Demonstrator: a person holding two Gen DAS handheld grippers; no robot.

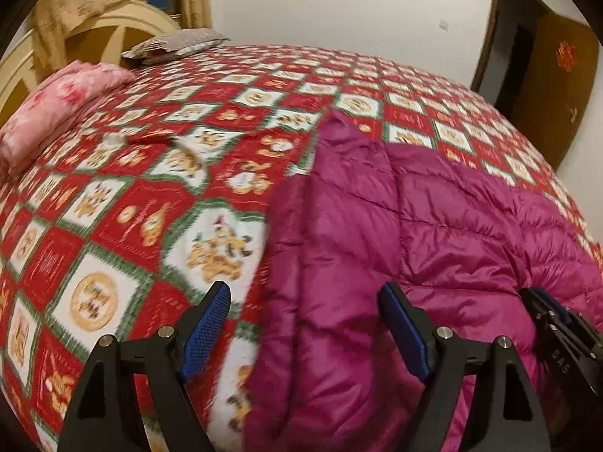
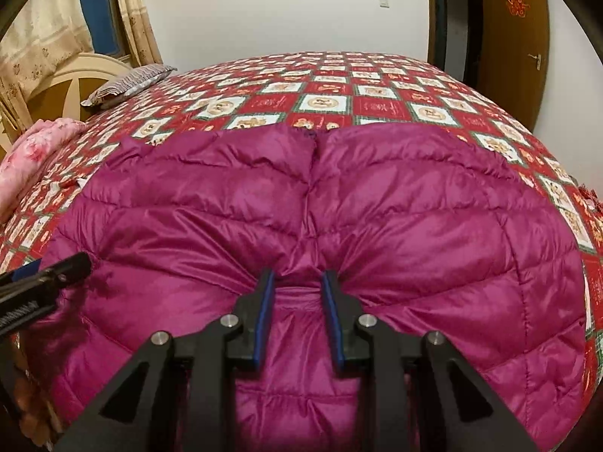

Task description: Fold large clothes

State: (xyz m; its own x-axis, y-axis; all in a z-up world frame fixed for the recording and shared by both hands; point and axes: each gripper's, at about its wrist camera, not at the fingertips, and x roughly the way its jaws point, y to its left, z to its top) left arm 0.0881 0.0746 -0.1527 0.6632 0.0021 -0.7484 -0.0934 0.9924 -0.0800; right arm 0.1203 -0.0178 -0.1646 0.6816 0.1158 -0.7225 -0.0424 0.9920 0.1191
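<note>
Right gripper [image 2: 297, 282] pinches the magenta jacket [image 2: 377, 226]; left gripper [image 1: 305, 301] hovers wide apart.

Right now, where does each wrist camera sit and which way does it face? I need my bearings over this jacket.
Left wrist: above the near bed edge, facing the headboard side; the open left gripper straddles the magenta jacket's left edge, right gripper's tip at far right.
Right wrist: over the jacket's near middle, facing the far wall; right gripper pinching a bunched fold, left gripper's tip at far left.
Shared: jacket, patterned quilt, pink bundle, pillow, door.
</note>
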